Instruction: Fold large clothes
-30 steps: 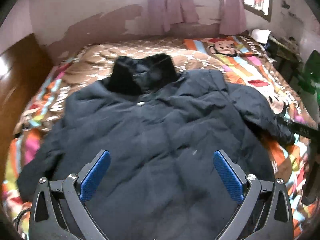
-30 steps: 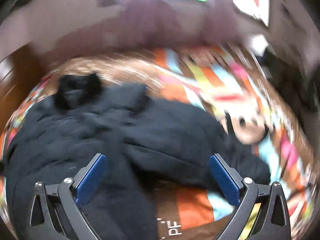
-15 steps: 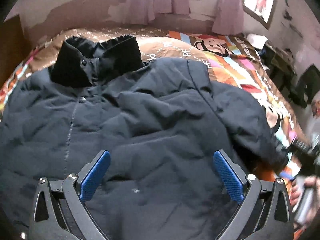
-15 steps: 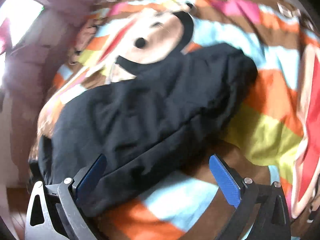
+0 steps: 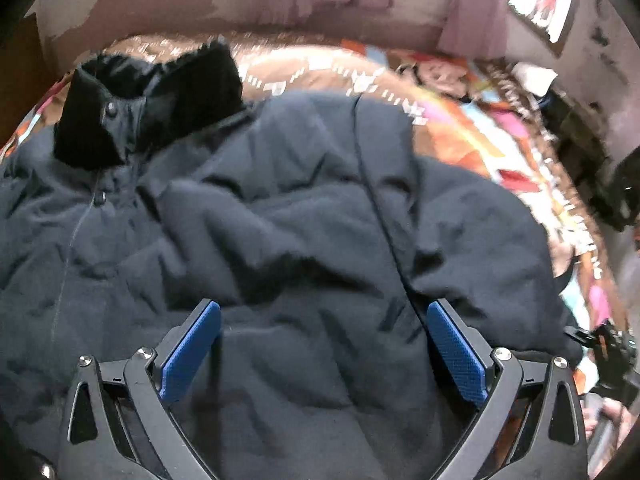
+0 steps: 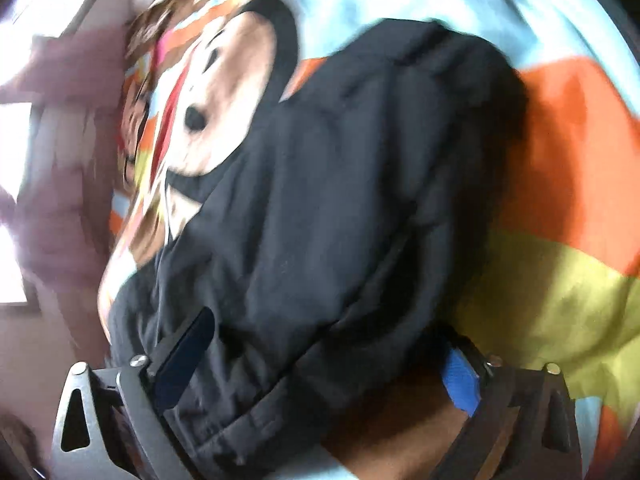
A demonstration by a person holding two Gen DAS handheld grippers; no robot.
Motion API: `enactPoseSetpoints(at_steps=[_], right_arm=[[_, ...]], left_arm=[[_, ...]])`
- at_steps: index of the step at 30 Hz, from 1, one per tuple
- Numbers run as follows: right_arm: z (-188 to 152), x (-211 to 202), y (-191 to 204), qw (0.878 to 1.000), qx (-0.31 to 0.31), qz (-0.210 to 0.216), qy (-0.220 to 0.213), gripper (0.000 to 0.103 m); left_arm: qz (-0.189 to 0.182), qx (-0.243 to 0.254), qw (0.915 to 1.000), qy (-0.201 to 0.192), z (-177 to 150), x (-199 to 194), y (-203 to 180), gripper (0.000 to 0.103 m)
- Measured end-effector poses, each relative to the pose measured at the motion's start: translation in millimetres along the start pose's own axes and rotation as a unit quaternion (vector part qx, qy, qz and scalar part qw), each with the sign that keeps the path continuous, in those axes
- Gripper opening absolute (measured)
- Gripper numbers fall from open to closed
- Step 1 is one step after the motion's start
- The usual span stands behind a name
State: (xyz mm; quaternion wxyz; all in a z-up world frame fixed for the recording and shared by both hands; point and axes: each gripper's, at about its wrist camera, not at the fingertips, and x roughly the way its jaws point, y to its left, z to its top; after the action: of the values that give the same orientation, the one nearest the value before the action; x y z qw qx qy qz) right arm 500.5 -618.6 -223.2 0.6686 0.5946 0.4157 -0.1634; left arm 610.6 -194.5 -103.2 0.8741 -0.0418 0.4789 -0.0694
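A dark navy padded jacket (image 5: 280, 240) lies front up across the bed, its black furry collar (image 5: 148, 96) at the far left. My left gripper (image 5: 320, 352) is open, low over the jacket's right chest, with fabric between its blue pads. My right gripper (image 6: 324, 360) is open around the jacket's right sleeve (image 6: 340, 200), which lies on the colourful bedspread; the sleeve's cuff end points away at upper right. The right gripper also shows at the right edge of the left wrist view (image 5: 612, 352).
A bedspread with a monkey cartoon (image 6: 224, 112) and orange, yellow and blue patches covers the bed (image 5: 460, 128). Pink curtains (image 5: 472, 20) hang under a window on the far wall. Dark furniture (image 5: 580, 128) stands at the bed's right side.
My left gripper has moved closer and lower over the jacket's chest. My right gripper has swung down to the sleeve, which now lies between its pads.
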Motion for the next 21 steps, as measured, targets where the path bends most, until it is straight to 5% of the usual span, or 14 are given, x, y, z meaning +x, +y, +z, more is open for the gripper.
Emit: enactPoseSetpoints(at_steps=[8,12,17,21], right_arm=[[19.5,-11.9,-22.7,0.999,0.03,0.018,-0.01,0.055],[23.6,-14.9,-14.2,0.999,0.006,0.04,-0.011,0.017],[26.0,-49.2,29.1,0.993,-0.078,0.028,-0.083,0.01],[8.2,-89.3,86.7,0.967,-0.206,0.022,-0.149,0.009]], left_arm=[[0.037,0.013,0.999,0.022,-16.3,22.2,1.5,0.102],[0.035,0.011,0.9979,0.053,-10.5,22.9,3.5,0.102],[0.026,-0.026,0.9954,0.089,6.2,-4.2,26.8,0.102],[0.046,-0.03,0.9942,0.093,14.5,-41.2,53.5,0.102]])
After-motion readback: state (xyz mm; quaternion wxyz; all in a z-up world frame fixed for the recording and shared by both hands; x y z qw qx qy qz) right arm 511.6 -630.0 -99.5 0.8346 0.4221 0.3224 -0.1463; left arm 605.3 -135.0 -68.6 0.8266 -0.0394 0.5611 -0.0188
